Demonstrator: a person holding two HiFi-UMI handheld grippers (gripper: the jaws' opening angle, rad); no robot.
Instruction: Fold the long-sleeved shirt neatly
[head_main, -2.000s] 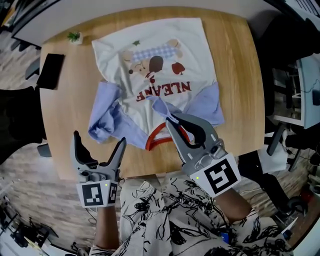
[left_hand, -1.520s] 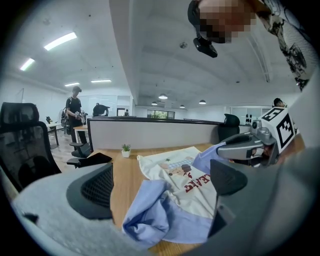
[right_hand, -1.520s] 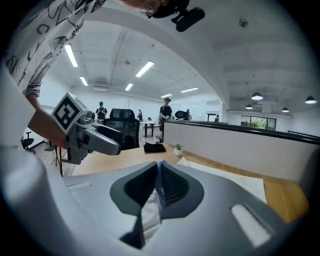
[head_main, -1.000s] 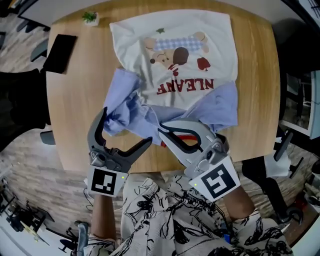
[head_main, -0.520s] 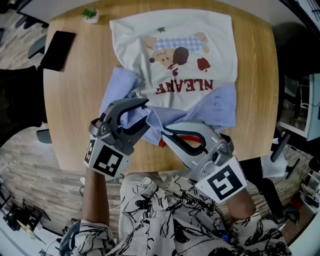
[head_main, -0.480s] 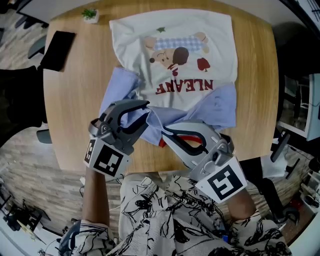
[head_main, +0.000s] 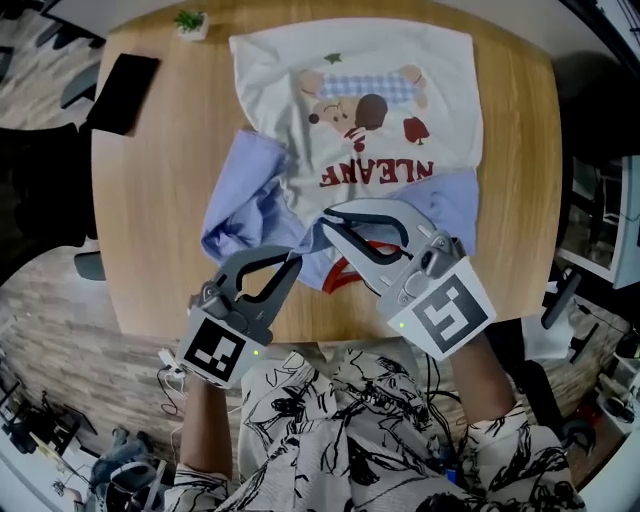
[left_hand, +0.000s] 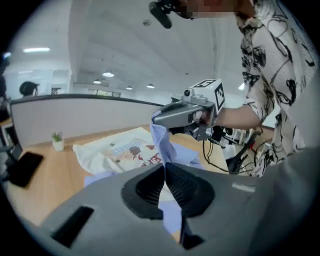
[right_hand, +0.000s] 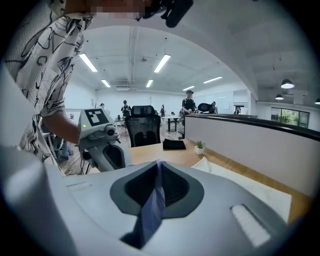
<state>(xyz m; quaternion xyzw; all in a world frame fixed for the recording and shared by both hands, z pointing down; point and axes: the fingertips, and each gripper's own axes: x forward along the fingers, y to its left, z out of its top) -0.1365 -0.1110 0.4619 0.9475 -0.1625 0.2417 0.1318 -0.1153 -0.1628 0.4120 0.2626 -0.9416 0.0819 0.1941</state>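
Two tools, one shirt: the left tool (head_main: 293, 262) has just closed its jaws on blue sleeve cloth (head_main: 245, 215), and the right tool (head_main: 326, 224), just beside it, is clamped on it too. The long-sleeved shirt (head_main: 360, 120) lies print-up on the desk (head_main: 160, 180), with one phone (head_main: 122, 80) and one small plant (head_main: 190, 20) far left.

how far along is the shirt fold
Early. Done: the shirt lies spread print-up on the table. In hand: the right gripper is shut on a blue sleeve, and the left gripper has just closed its jaws on it too. Left: every fold; none shows yet.
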